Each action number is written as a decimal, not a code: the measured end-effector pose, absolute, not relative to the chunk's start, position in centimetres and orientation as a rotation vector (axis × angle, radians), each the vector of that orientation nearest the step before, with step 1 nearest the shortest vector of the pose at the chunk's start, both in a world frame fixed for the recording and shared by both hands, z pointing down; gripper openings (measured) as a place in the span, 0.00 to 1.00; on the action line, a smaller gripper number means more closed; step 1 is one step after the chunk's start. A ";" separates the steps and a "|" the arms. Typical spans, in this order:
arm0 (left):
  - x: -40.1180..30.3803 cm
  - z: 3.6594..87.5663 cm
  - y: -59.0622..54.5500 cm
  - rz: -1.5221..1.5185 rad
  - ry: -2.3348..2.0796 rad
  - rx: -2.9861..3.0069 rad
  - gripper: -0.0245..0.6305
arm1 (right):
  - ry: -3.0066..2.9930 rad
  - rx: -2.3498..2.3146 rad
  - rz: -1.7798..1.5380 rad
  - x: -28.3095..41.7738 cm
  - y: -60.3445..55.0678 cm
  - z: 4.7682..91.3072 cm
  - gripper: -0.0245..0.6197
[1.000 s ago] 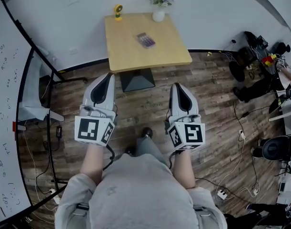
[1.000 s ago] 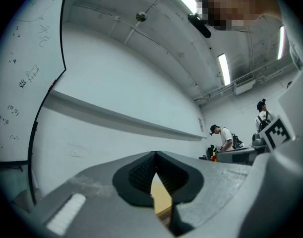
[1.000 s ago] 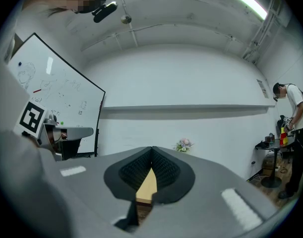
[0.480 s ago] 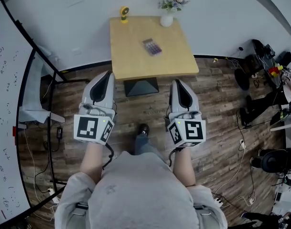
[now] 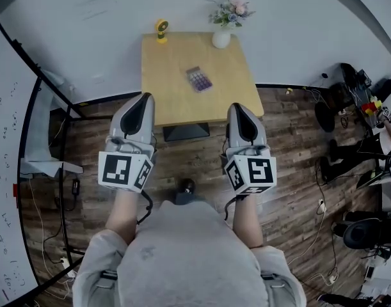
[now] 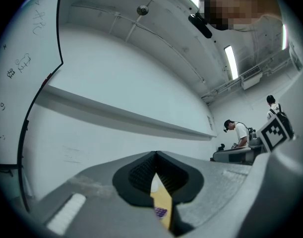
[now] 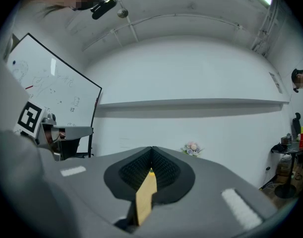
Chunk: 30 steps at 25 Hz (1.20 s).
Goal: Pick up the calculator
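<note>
Head view: the calculator (image 5: 199,79) lies flat near the middle of the worktop (image 5: 169,62). Its long axis slants from far-left to near-right, and the display end is unclear. The left hand-held gripper (image 5: 144,98) and right hand-held gripper (image 5: 237,107) hover by the near edge, both clenched on nothing.

No legible text anywhere. Whiteboard (image 5: 4,190): scattered handwritten marks, too small and blurred to read; the same in both gripper views. Marker cubes (image 5: 123,170): black-and-white square patterns only, no letters. Calculator (image 5: 198,79) on the bench (image 5: 163,69): key print too small to make out.
</note>
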State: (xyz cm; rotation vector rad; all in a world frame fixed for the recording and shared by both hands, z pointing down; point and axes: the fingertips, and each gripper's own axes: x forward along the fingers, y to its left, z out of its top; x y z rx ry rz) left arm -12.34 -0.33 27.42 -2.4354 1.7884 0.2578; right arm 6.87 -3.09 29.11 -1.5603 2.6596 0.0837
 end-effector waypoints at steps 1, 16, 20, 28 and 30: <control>-12.2 27.4 -1.0 0.259 1.789 -2.433 0.05 | 2.664 -1.557 0.084 7.0 -3.8 29.1 0.04; -9.6 27.2 -9.0 0.283 1.846 -2.368 0.04 | 2.725 -1.474 0.097 9.0 -13.0 29.1 0.04; -9.3 27.6 -9.8 0.276 1.870 -2.353 0.05 | 2.722 -1.462 0.077 9.5 -14.2 29.6 0.04; -9.1 28.0 -11.7 0.238 1.889 -2.334 0.05 | 2.714 -1.464 0.027 10.2 -16.5 30.4 0.04; -9.1 28.2 -12.6 0.236 1.891 -2.341 0.05 | 2.714 -1.475 0.015 10.3 -17.3 30.6 0.04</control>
